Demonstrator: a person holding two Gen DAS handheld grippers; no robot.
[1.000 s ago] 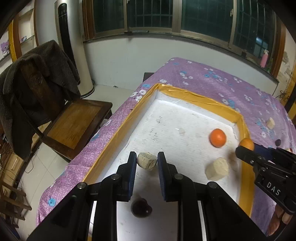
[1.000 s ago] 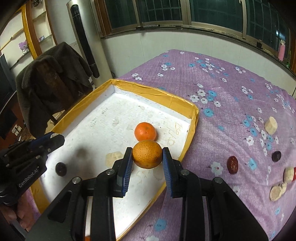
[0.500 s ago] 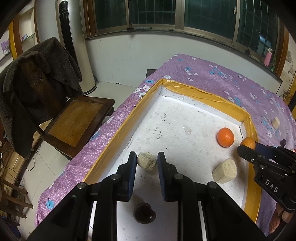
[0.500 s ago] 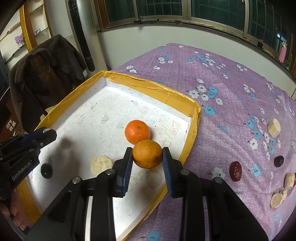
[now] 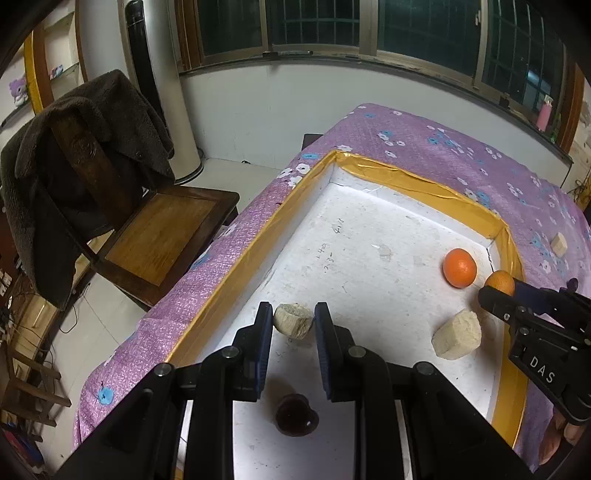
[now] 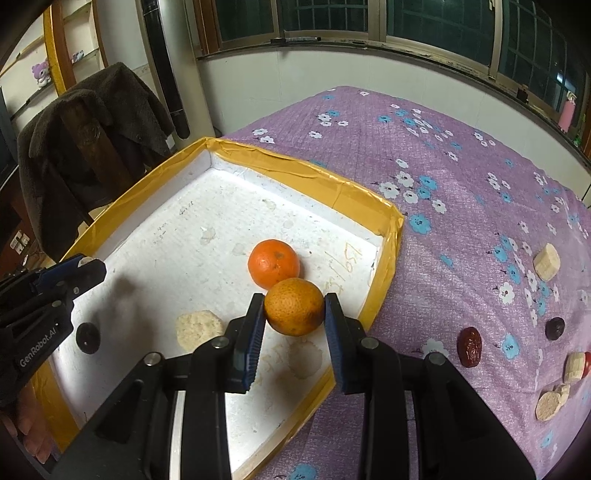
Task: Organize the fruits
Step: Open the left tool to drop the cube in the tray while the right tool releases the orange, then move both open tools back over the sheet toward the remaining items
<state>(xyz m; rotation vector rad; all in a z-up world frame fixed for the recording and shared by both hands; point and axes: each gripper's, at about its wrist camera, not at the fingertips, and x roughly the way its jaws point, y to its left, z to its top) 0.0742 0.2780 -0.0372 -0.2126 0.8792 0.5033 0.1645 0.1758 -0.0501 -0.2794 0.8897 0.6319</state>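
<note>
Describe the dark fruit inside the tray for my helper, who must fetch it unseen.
Find the white foam tray with yellow taped rim on the purple cloth. Near its near-left side, just under the left gripper, lies the dark fruit: glossy, nearly black, unlike the pale chunks and oranges.

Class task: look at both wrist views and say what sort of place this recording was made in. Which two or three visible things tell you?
Most likely a room in a home, not a lab. A coat-draped wooden chair stands beside a surface under a purple flowered cloth, barred windows run along the wall, and a plush toy sits on a shelf.
</note>
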